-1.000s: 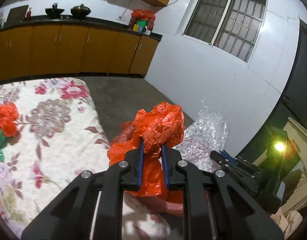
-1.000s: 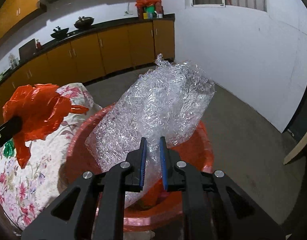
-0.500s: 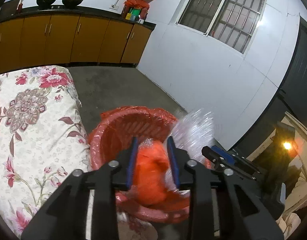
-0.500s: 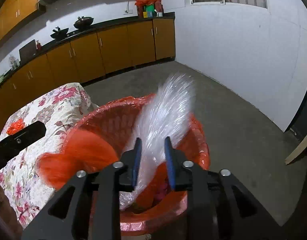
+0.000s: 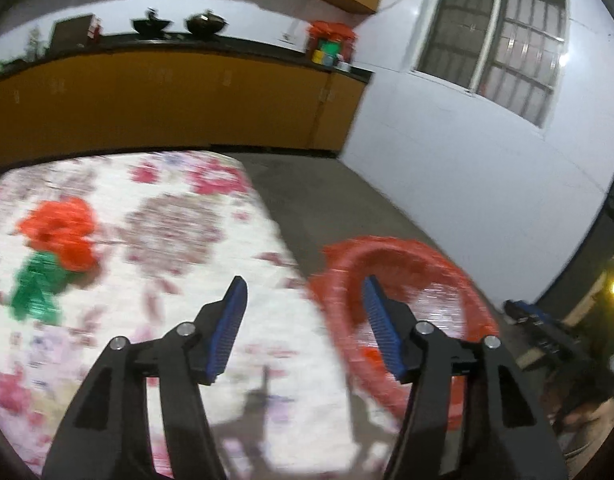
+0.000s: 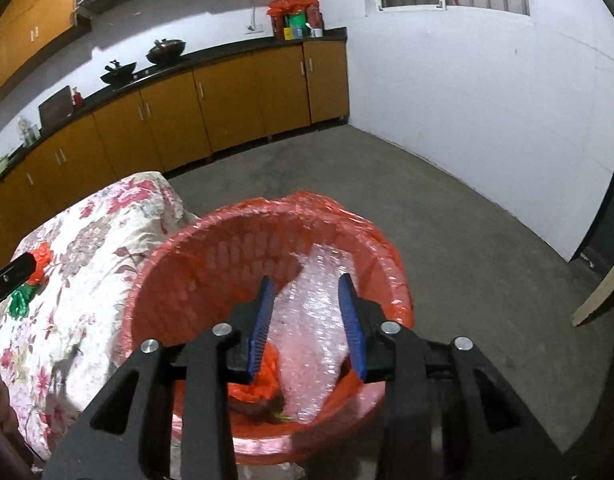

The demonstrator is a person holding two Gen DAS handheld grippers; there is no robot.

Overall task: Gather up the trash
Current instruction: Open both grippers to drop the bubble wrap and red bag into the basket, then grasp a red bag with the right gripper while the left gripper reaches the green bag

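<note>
The flowered bed cover is mostly open; only an orange bag and a green wrapper just beside it sit near its left side. The red bin butts against the bed edge, its mouth unblocked, with bubble wrap and an orange bag inside. The concrete floor beyond is bare up to the cabinets.

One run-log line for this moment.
left gripper: open, empty | right gripper: open | clear bubble wrap: inside red lined basket

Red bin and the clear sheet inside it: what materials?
Red bin: looks like moulded plastic lattice, lined with thin glossy red film bunched over the rim. Clear sheet: probably bubble wrap, since it is translucent with a glinting, pebbled surface.
</note>
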